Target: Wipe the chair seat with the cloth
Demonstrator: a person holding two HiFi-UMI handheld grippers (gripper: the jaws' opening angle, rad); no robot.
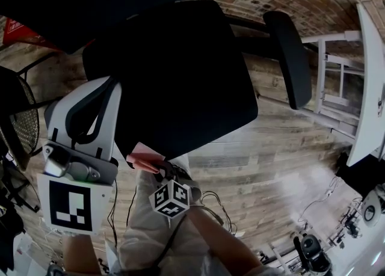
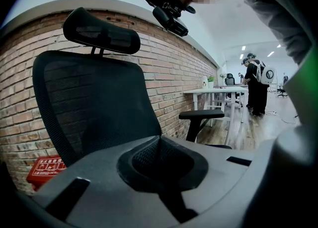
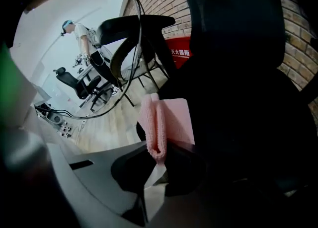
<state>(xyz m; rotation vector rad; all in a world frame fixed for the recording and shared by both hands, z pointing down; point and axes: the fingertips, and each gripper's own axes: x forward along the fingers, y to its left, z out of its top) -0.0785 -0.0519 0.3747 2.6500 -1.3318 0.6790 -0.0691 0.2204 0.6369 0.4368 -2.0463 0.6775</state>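
Clearly the right gripper view tells most about the cloth (image 3: pixel 166 122): 1 pink piece, folded double, its lower end clamped in the right claw (image 3: pixel 158 160), jaws closed on it. The rest stands up just beside the dark bulk of the chair seat (image 3: pixel 248 132). Head view adds the layout — cloth at the seat's near edge, approx. mid-front, w/ the marker cube (image 1: pixel 171 199) just below it. Whether the cloth actually presses on the seat I can't tell. The other of the 2 claws, the left claw (image 2: pixel 161 172), shows its state only in the left gripper view: jaws together, nothing between them. Head view puts it beside the seat's left edge. The left gripper view alone gives the chair's upright parts: 1 headrest (image 2: pixel 102 33), 1 mesh back (image 2: pixel 94 103), 1 armrest (image 2: pixel 201 114). Head view also shows 1 armrest, at the seat's right. 1 red box (image 2: pixel 47 170) sits by the brick wall (image 2: pixel 164 58) — seen in both gripper views. Bkgd: 1 white worktop (image 2: pixel 218 91), 2 people (image 2: pixel 256 80) close together, far off past it. The right gripper view has 1 person (image 3: pixel 82 36) and 1 more office chair (image 3: pixel 74 80) on the wood floor (image 3: pixel 107 122).
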